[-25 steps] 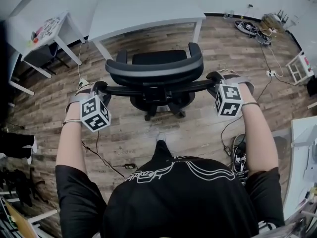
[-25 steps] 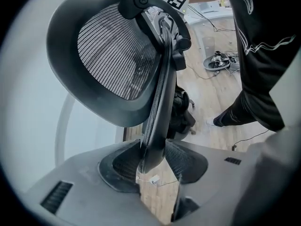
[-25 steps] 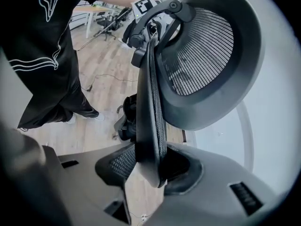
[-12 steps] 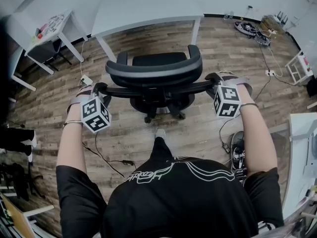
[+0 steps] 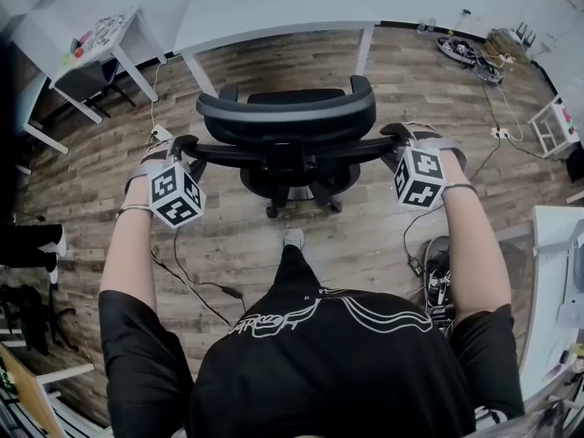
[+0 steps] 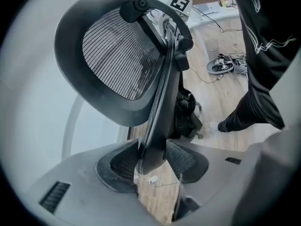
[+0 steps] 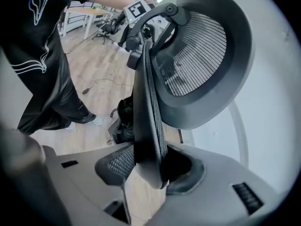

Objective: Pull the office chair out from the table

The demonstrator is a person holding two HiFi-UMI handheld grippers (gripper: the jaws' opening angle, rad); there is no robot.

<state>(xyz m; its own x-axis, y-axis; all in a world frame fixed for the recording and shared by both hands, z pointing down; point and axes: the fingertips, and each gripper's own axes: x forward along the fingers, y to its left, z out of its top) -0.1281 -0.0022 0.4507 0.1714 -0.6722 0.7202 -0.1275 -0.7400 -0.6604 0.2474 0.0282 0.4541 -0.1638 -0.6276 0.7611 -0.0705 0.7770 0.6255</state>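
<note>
- Seemingly mid-pull in the head view: the office chair (image 5: 287,117) stands on the wood floor (image 5: 228,245) just clear of the white table (image 5: 274,12), its back toward the person. The left hand-held gripper (image 5: 180,149) and right hand-held gripper (image 5: 399,137) are at opposite sides of the backrest (image 5: 292,153).
- Left gripper view: the backrest's side edge sits between the jaws with the pads touching it, though the jaws are easing open.
- Right gripper view: the jaws pinch the opposite edge of the backrest.
- By the look of it the chair is largely out. The next move calls for an even backward draw with both hands, or letting go if this is far enough.
</note>
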